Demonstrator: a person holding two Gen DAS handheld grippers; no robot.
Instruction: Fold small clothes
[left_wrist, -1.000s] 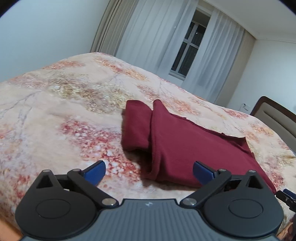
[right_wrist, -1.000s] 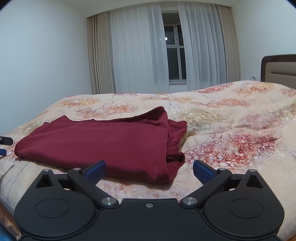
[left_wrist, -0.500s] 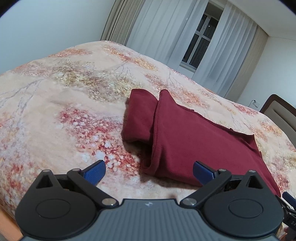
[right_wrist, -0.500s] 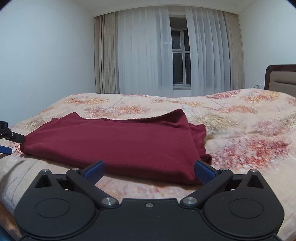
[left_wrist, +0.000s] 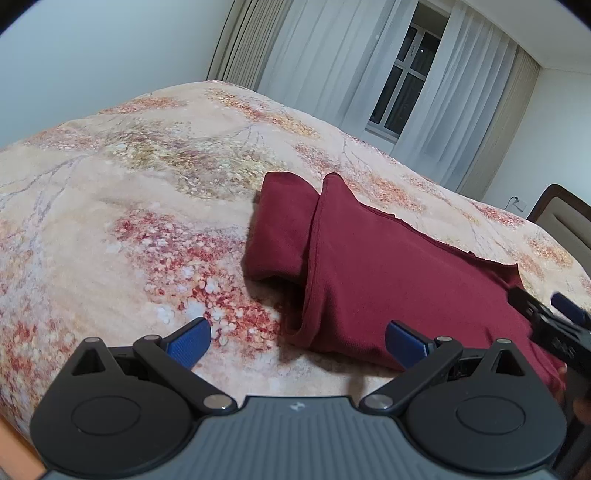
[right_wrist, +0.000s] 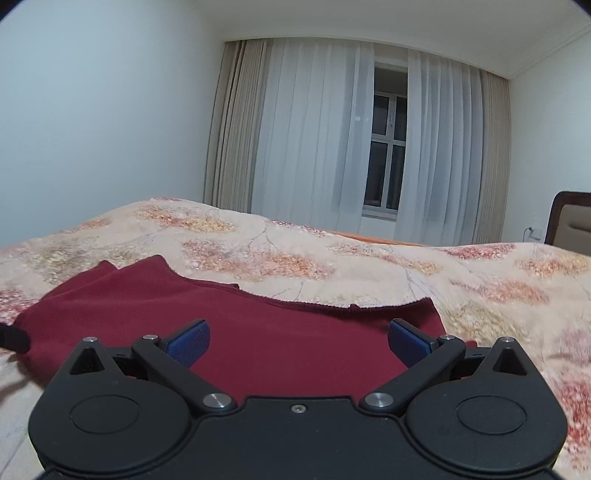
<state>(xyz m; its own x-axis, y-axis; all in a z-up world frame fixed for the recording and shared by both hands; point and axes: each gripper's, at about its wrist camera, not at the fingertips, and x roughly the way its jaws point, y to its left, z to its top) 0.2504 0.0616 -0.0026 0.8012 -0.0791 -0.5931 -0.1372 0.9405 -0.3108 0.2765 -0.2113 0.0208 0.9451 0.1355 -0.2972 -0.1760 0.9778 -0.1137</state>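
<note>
A dark red garment (left_wrist: 388, 273) lies folded on the floral bedspread (left_wrist: 129, 206), one folded part sticking out at its left end. My left gripper (left_wrist: 297, 338) is open and empty, at the near left corner of the garment. My right gripper (right_wrist: 297, 338) is open and empty, low over the garment (right_wrist: 280, 332) near its right end. The right gripper also shows in the left wrist view (left_wrist: 550, 321), over the garment's right end. A dark part of the left gripper shows at the left edge of the right wrist view (right_wrist: 13, 338).
The bed fills both views. White curtains and a window (right_wrist: 384, 155) stand behind it. A brown headboard (right_wrist: 570, 225) is at the right. A wall socket (right_wrist: 535, 232) sits beside it.
The right gripper moved in over the garment and turned left, its view now tilted upward. The left gripper moved a little closer to the garment's left corner. Both stayed open.
</note>
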